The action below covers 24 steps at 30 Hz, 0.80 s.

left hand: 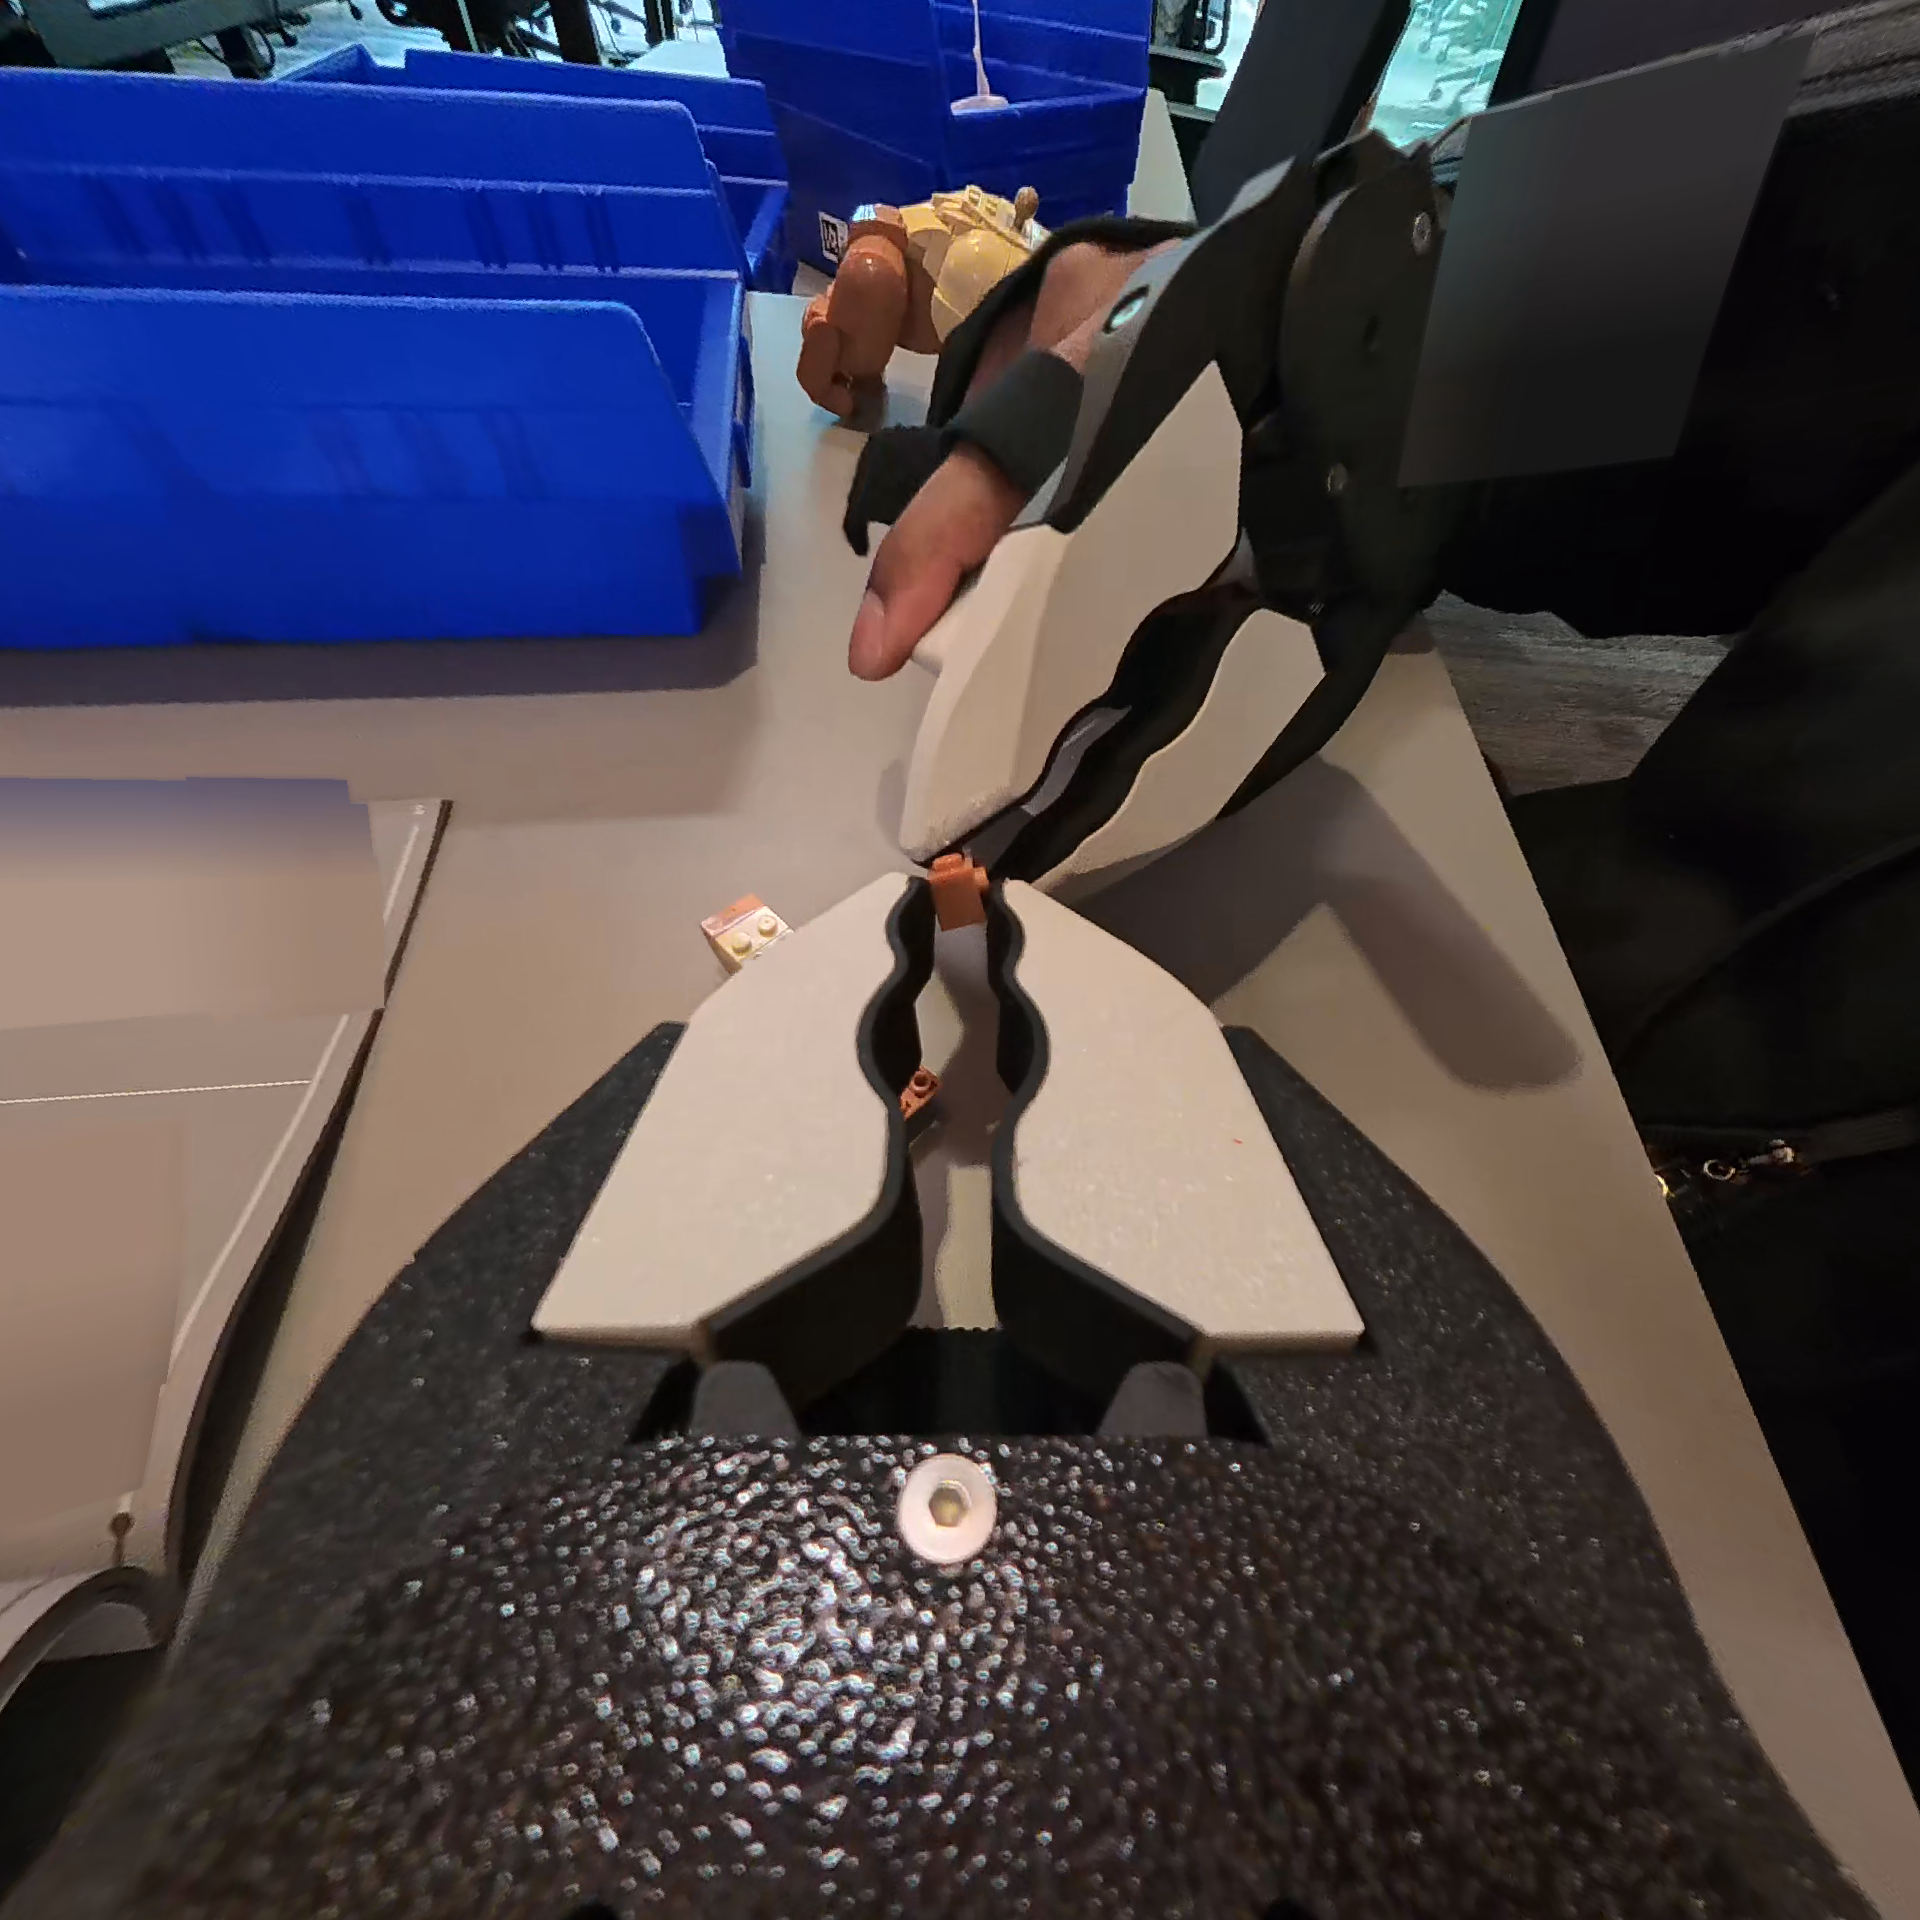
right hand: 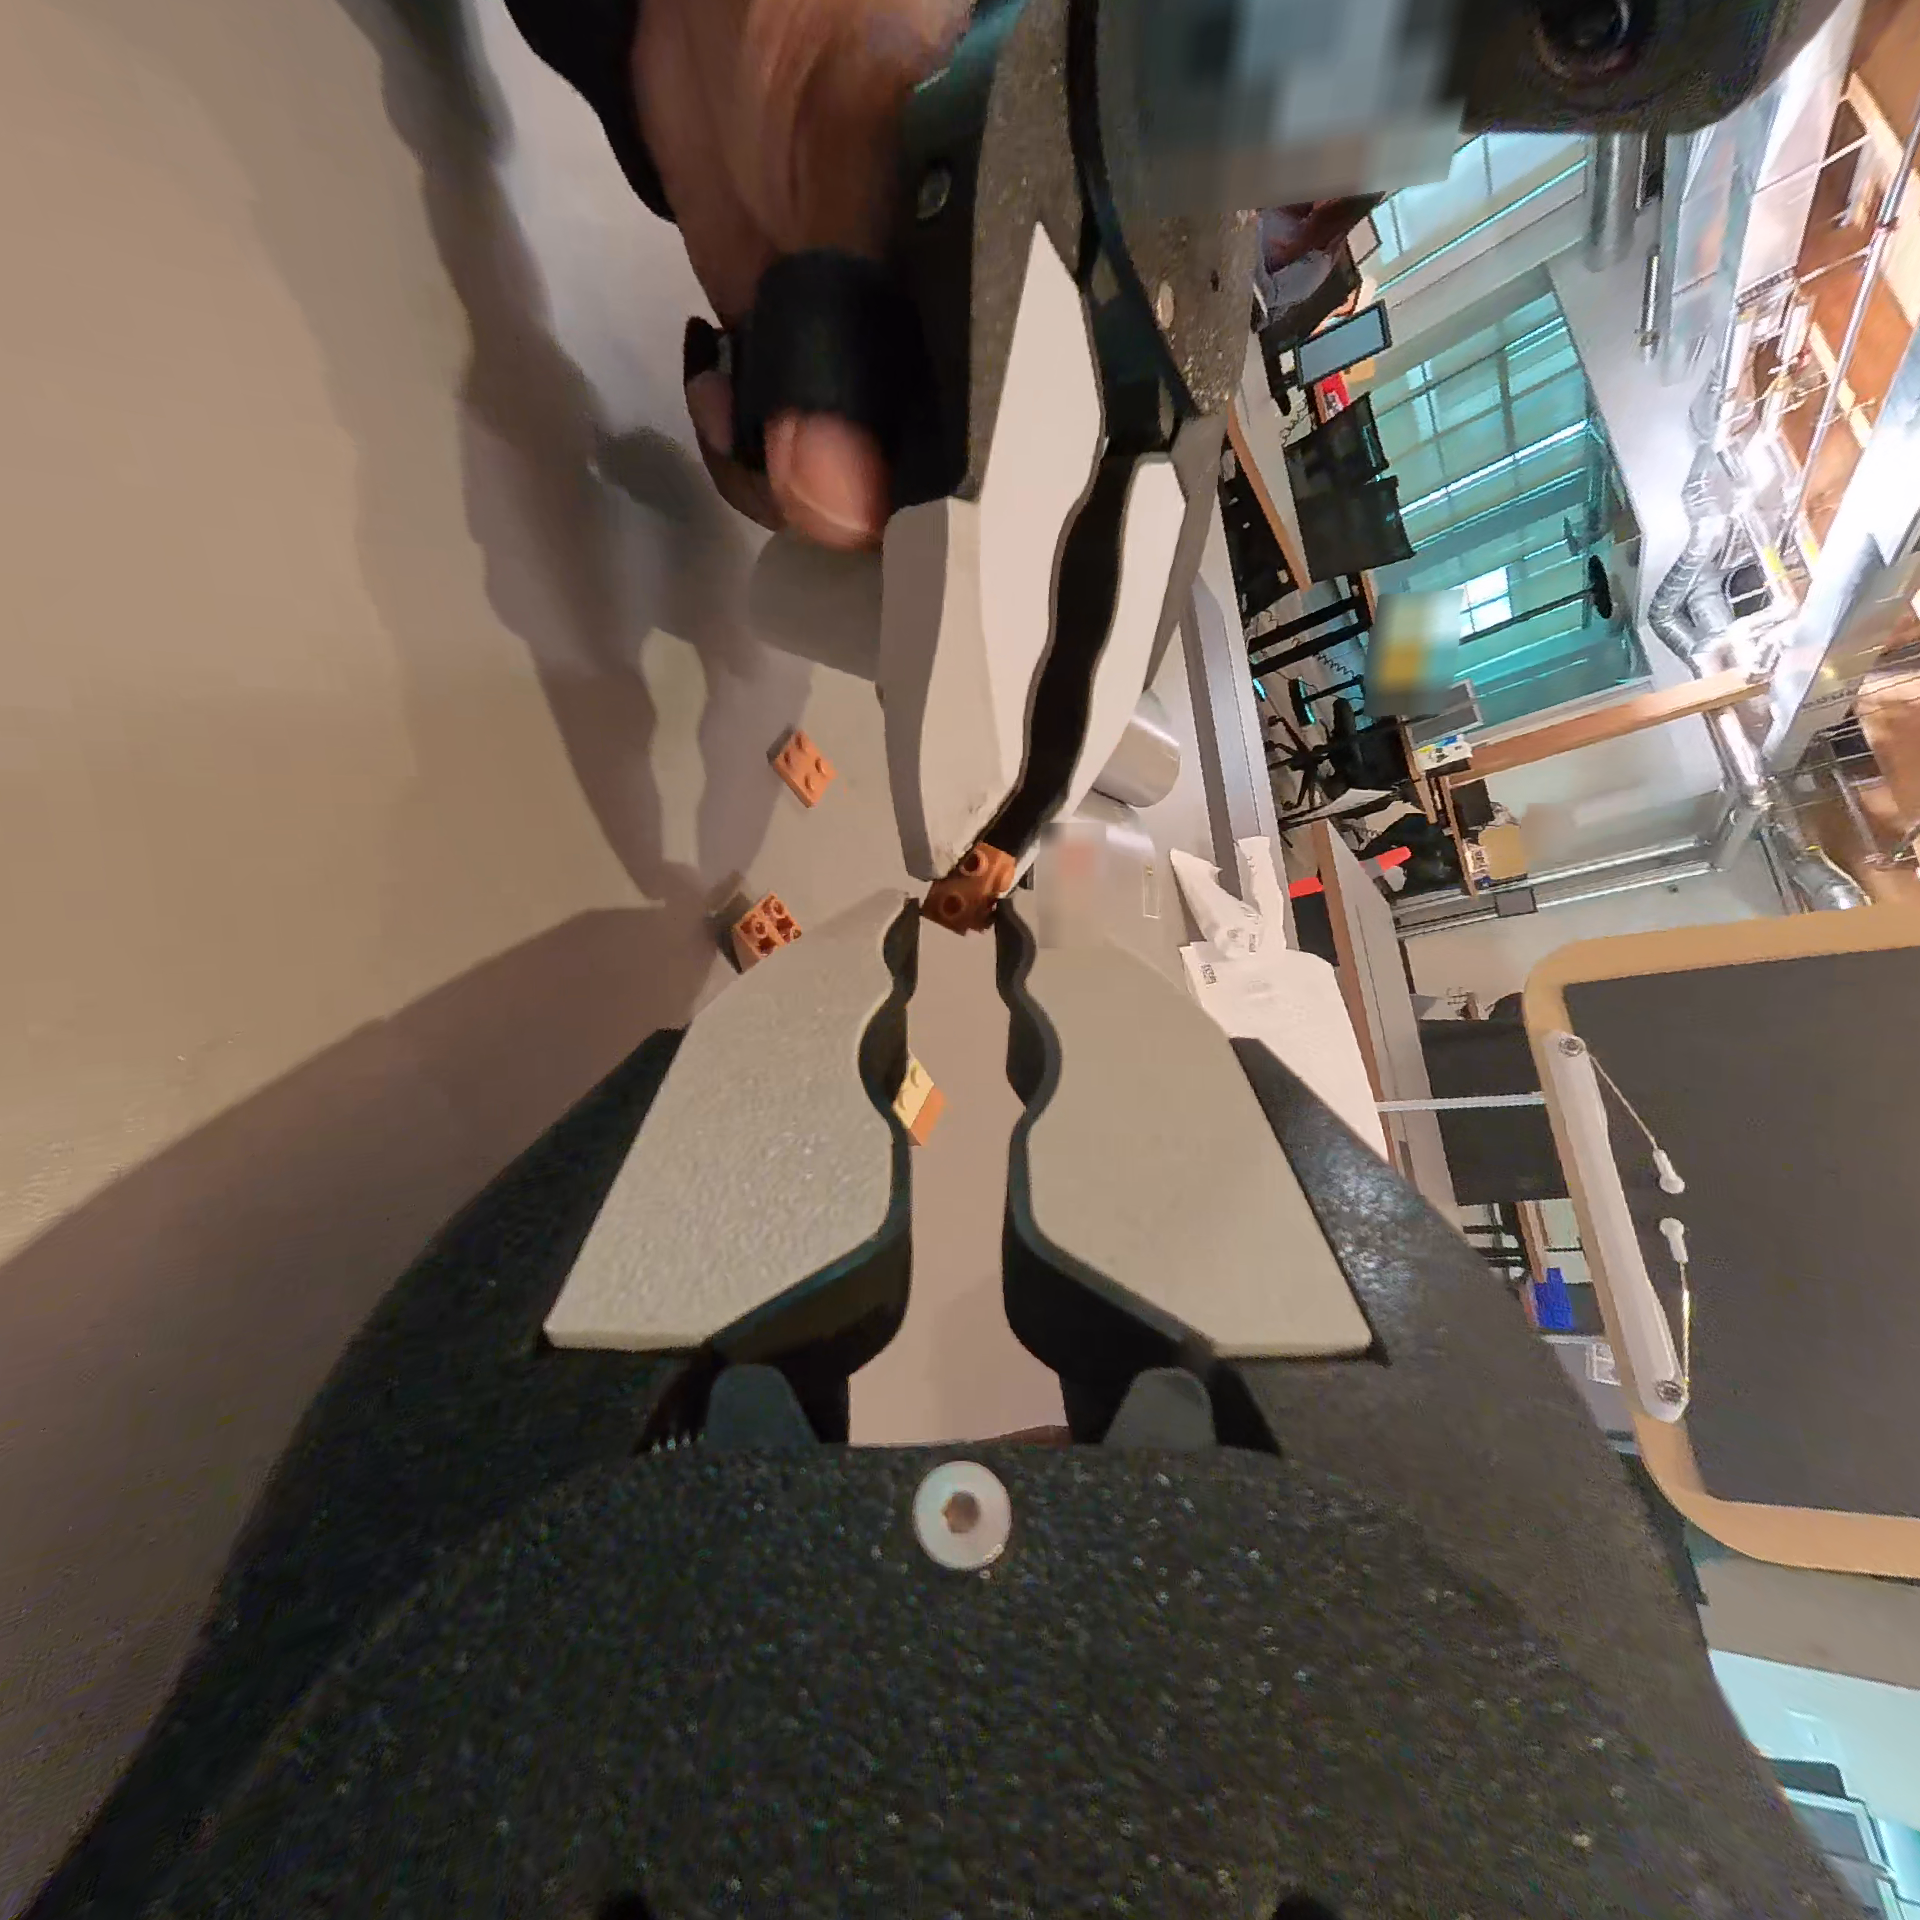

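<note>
Over the grey table, left gripper pinches a brown brick; right gripper fingertips close on the same brick. Judgement: keep both aligned, pull straight. Loose pieces: two brown bricks, one cream brick.

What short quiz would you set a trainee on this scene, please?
1. True or false: the tips of the left hand-held gripper and the right hand-held gripper meet at one small brick.
2. That small brick's colour: A green, B brown, C white?
3. What stands on the table to the left of the toy figure?
Key: 1 true; 2 B; 3 blue bins.
</note>
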### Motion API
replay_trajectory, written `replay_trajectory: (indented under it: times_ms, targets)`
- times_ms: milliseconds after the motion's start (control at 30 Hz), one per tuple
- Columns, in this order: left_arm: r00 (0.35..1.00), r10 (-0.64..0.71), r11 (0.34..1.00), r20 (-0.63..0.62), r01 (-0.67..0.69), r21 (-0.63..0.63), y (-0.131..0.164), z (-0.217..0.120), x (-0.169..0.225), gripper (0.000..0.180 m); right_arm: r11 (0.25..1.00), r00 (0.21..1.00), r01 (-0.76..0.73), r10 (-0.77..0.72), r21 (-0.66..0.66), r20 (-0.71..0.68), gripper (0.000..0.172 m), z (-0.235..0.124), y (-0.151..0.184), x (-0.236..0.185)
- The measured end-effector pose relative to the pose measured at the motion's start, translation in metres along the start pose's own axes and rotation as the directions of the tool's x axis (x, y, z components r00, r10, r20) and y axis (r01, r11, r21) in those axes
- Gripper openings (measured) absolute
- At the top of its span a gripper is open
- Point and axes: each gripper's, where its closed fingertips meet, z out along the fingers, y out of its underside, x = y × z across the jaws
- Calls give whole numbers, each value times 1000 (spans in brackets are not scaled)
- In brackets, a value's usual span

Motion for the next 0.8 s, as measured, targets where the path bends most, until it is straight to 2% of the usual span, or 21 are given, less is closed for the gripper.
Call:
replay_trajectory:
  times_ms: [133, 233, 300, 467, 600, 733, 800]
  targets:
    - [1000, 5, 1000, -23, -5, -15, 3, 1, 3, 10, 998, 998, 59, -59, 17, -1, 13, -1, 0, -3]
    - [997, 59, 993, -43, -63, -103, 17, 2, 5, 33, 988, 989, 147, -148, 43, 15, 13, -3, 2, -8]
    - [993, 115, 981, -35, -119, -152, 27, 4, 3, 38, 976, 978, 202, -205, 75, 33, 13, -4, 3, -15]
    - [991, 110, 977, -79, -122, -172, 33, 9, 10, 25, 938, 941, 337, -339, 79, 6, 13, -2, 9, -19]
    - [996, 82, 984, -47, -88, -158, 29, 9, 6, 21, 900, 902, 432, -432, 51, -9, 13, 0, 13, -21]
    - [996, 72, 981, -46, -79, -174, 32, 10, 6, 24, 881, 882, 471, -471, 51, -7, 14, 1, 13, -24]
    - [994, 100, 978, -46, -106, -181, 33, 12, 8, 16, 878, 879, 476, -477, 57, -5, 14, 1, 13, -25]
